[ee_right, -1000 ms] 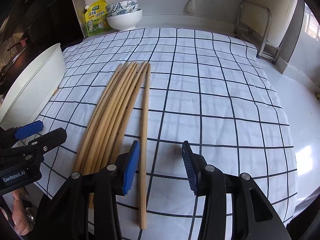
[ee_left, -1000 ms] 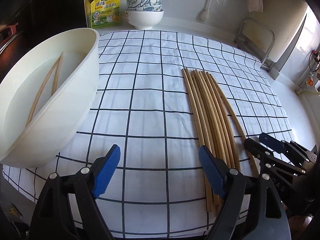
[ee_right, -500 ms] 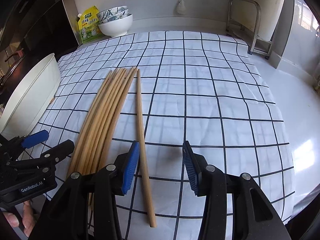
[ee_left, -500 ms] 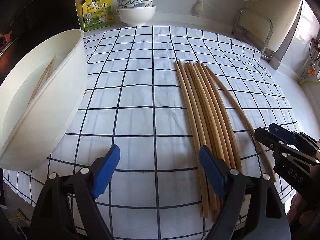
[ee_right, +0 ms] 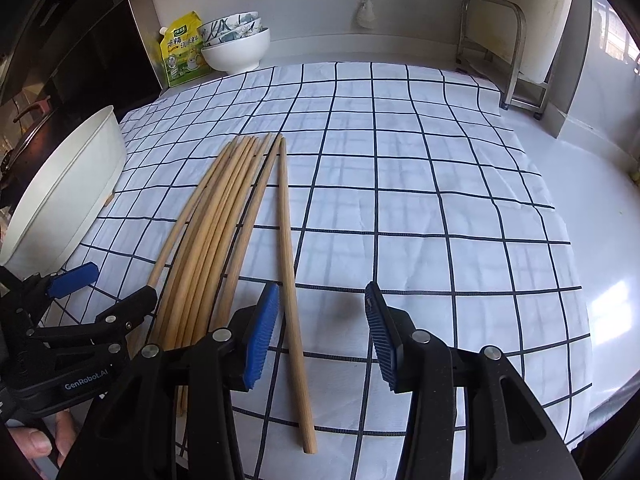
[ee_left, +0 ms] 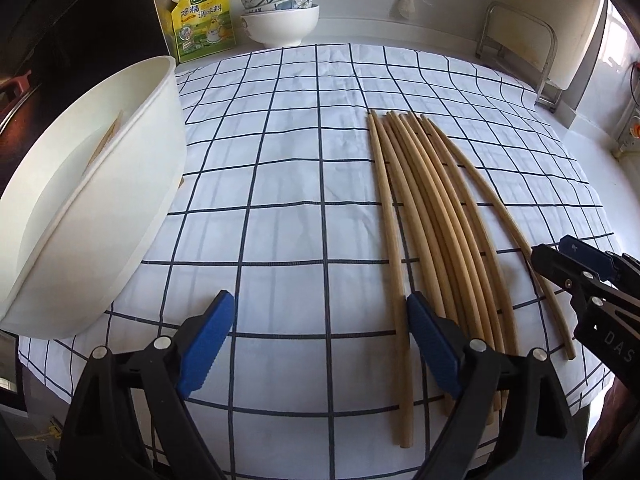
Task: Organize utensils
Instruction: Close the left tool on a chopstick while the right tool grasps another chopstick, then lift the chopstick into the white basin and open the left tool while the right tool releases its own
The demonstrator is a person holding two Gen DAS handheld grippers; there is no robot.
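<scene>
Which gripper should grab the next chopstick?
Probably right. The right gripper is open, with the lone chopstick lying just inside its left finger. The left gripper is open over bare cloth.

Both views are sharply focused and brightly daylit from the right. Glare is seen on the bare white surface (ee_right: 608,312) at right. Straight lines are bowed by fisheye distortion, and the corners are darkened.
</scene>
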